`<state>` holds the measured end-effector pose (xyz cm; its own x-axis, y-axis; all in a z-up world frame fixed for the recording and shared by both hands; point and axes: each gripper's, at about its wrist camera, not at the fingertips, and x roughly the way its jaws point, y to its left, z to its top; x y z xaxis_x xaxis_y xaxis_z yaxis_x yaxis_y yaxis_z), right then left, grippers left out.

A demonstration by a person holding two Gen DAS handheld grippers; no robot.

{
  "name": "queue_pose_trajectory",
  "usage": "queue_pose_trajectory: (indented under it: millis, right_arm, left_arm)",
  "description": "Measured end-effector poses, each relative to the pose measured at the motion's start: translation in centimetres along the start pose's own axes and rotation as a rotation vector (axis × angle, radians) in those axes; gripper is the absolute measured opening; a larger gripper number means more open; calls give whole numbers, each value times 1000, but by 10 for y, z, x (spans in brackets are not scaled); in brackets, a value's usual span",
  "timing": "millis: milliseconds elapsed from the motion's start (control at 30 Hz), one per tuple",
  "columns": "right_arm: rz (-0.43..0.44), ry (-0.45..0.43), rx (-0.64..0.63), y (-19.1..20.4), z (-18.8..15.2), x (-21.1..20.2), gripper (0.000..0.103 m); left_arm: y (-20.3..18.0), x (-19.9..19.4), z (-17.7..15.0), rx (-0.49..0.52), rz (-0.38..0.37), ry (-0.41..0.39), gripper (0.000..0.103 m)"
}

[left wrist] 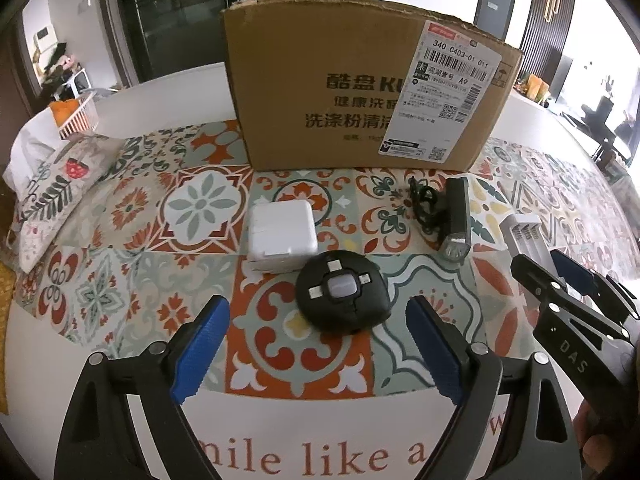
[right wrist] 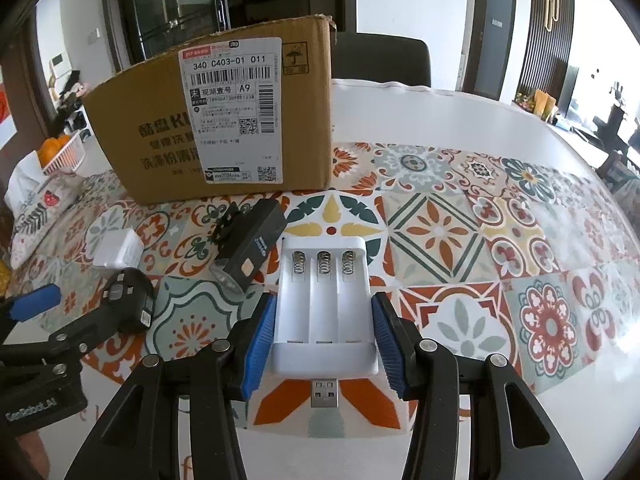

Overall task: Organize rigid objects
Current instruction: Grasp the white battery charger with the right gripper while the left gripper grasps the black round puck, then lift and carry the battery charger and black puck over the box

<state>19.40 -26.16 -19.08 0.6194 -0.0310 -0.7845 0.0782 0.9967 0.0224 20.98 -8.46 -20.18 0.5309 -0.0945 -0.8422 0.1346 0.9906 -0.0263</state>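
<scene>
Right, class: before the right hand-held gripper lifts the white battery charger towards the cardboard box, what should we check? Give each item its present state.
1. Battery charger sits between the right hand-held gripper fingers: ok.
2. Blue pads firmly pressing its sides: cannot tell; they look at or very near contact.
3. Charger bays free of batteries: ok, only springs show.
4. USB plug free of the fingers: ok.
5. Left hand-held gripper out of the lifting path: ok, open, facing the round black device.
6. Cardboard box open on top: cannot tell; its inside is hidden.
</scene>
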Motion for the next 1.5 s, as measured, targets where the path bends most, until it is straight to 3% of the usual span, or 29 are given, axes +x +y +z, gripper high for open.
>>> queue_pose_trajectory:
  millis: [233, 633, 1000, 1500]
  right_arm:
    - [1, 11, 4, -4, 3, 4, 49]
    - [12, 32, 6, -2, 2, 9, 49]
    - [29, 40, 2, 6, -2, 6, 49]
    - [34, 20, -18, 17, -1, -22, 49]
  left_arm:
    - [-5, 20, 5, -3, -21, 31, 80]
    - [-7, 41, 4, 5, -25, 68, 58]
    - [-1, 40, 3, 13, -59, 70, 57]
    - [6, -5, -1, 43, -67, 4, 57]
